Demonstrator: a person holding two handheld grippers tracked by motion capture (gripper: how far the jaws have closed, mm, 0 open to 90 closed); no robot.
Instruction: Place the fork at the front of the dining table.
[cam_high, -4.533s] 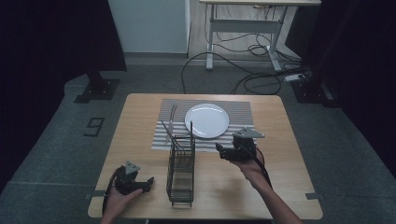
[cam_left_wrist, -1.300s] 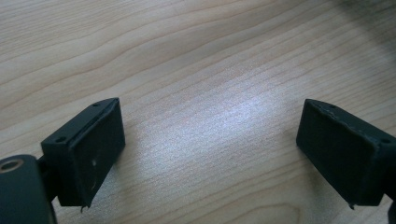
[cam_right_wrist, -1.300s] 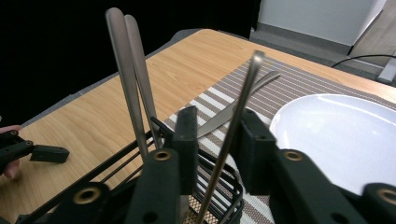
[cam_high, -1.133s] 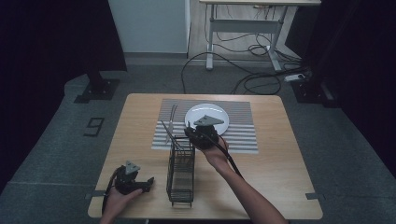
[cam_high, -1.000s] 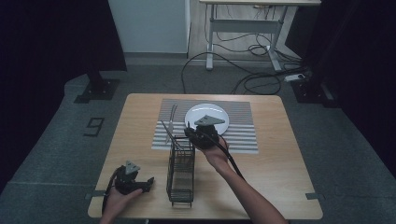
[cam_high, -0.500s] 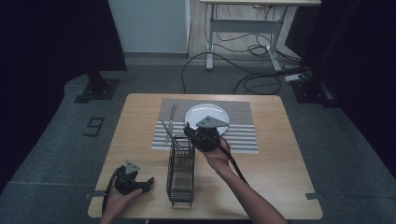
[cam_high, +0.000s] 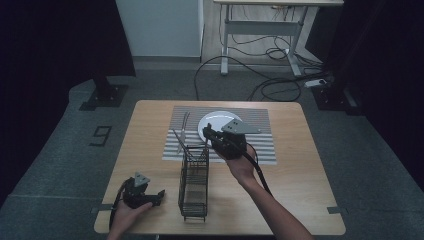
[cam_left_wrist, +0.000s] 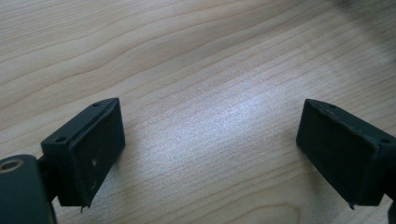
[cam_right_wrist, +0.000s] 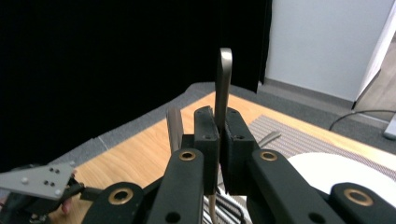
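We find the right gripper (cam_right_wrist: 218, 135) clamped on the handle of a slim silver metal utensil (cam_right_wrist: 225, 84), its jaws having just finished closing. Since a second ago it has lifted slightly above the black wire cutlery rack (cam_high: 194, 181) near the table's (cam_high: 300, 200) middle; we judge the utensil is being drawn out towards the round white plate (cam_high: 215, 121) on the striped grey placemat (cam_high: 260, 145). The utensil's long axis stands near upright, handle end up. The left gripper (cam_left_wrist: 210, 158) rests by the table's near left corner, jaws wide apart, holding nothing.
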